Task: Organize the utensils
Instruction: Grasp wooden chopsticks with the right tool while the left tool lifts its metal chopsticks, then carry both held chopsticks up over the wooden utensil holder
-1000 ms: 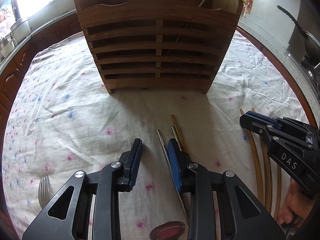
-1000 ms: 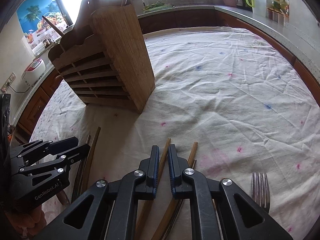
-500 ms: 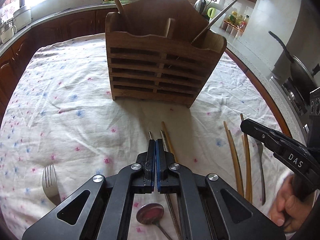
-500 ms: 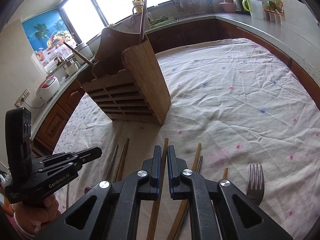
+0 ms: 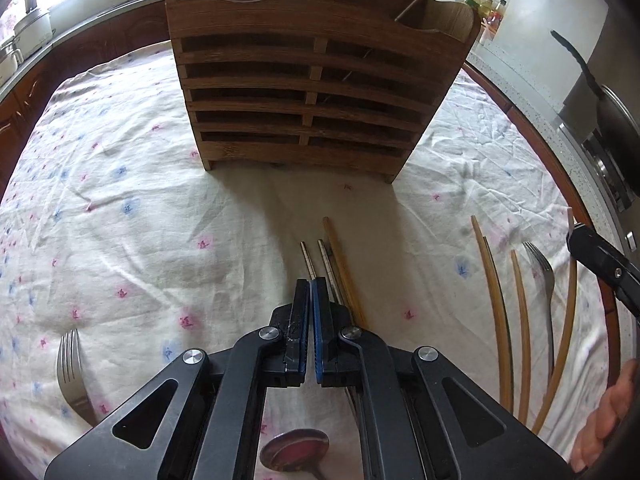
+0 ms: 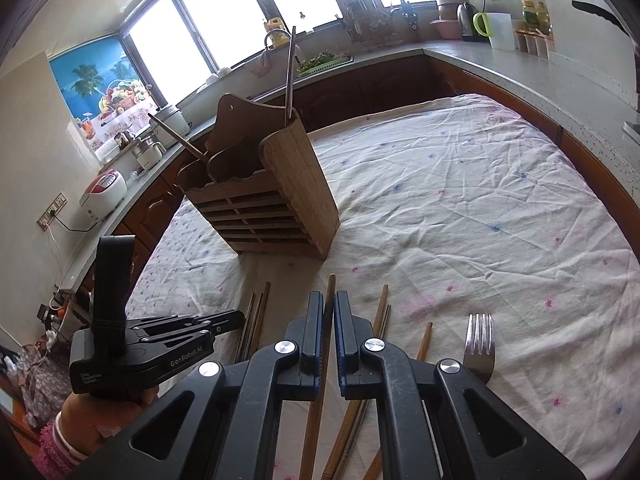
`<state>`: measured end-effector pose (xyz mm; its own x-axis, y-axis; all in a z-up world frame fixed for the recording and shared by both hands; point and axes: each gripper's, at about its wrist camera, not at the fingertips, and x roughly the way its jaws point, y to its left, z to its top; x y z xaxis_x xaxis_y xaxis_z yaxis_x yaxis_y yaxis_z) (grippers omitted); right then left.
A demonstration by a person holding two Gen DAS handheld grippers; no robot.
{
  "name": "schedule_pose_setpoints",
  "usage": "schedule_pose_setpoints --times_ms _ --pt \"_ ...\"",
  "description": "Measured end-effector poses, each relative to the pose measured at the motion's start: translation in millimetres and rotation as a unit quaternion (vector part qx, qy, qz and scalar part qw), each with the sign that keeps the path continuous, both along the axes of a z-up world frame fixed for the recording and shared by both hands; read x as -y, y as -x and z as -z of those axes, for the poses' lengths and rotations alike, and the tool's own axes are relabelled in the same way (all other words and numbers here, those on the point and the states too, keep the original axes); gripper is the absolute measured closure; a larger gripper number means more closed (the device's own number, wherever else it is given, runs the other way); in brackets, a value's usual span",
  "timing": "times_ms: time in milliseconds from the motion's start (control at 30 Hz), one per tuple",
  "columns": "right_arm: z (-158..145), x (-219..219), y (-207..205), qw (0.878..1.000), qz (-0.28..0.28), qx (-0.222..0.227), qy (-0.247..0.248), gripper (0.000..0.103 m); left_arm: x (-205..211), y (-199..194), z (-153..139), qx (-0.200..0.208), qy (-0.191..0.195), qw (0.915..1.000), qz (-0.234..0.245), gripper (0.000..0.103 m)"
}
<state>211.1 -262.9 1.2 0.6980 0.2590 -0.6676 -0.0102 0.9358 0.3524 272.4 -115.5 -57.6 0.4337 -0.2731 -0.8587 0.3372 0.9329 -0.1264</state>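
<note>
A wooden slatted utensil holder (image 5: 308,92) stands upright on the flowered cloth; it also shows in the right wrist view (image 6: 276,204), with a metal rod and a wooden stick standing in it. My left gripper (image 5: 310,286) is shut on a metal chopstick (image 5: 306,258), beside another metal chopstick (image 5: 326,264) and a wooden one (image 5: 340,256). My right gripper (image 6: 329,300) is shut on a wooden chopstick (image 6: 330,288) that runs between its jaws. Other wooden chopsticks (image 6: 382,312) lie beside it. The left gripper also shows in the right wrist view (image 6: 236,318).
A fork (image 5: 72,376) lies at the left and a spoon (image 5: 294,450) below my left gripper. Another fork (image 6: 478,340) lies right of my right gripper. Several wooden chopsticks (image 5: 494,292) lie at the right. Kitchen counters (image 6: 500,68) ring the table.
My left gripper shut on the metal chopstick, rose, then came back down closer to the cloth. My right gripper has lifted with the wooden chopstick between its jaws.
</note>
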Motion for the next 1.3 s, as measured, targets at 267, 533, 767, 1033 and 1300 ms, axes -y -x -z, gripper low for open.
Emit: schedule_pose_setpoints --times_ms 267,533,767,1033,1300 --pt "0.3 3.8 -3.2 1.0 0.001 0.004 -0.007 0.098 6.6 -10.2 3.4 -0.021 0.0 0.9997 0.015 0.094" --pt "4.9 6.9 -6.2 1.0 0.002 0.001 -0.015 0.098 13.9 -12.2 4.4 -0.004 -0.012 0.9997 0.019 0.094" --pt "-0.9 1.9 -4.7 1.0 -0.005 0.009 -0.016 0.098 9.7 -4.7 0.1 0.003 0.013 0.9998 0.013 0.1" --pt "-31.5 -0.2 8.9 0.999 -0.008 0.046 -0.014 0.098 -20.6 35.1 -62.3 0.065 0.074 0.9951 0.009 0.1" --pt "-71.4 -7.0 26.6 0.995 -0.013 0.094 -0.006 0.098 -55.1 73.5 -119.9 0.124 0.122 0.9847 0.01 0.1"
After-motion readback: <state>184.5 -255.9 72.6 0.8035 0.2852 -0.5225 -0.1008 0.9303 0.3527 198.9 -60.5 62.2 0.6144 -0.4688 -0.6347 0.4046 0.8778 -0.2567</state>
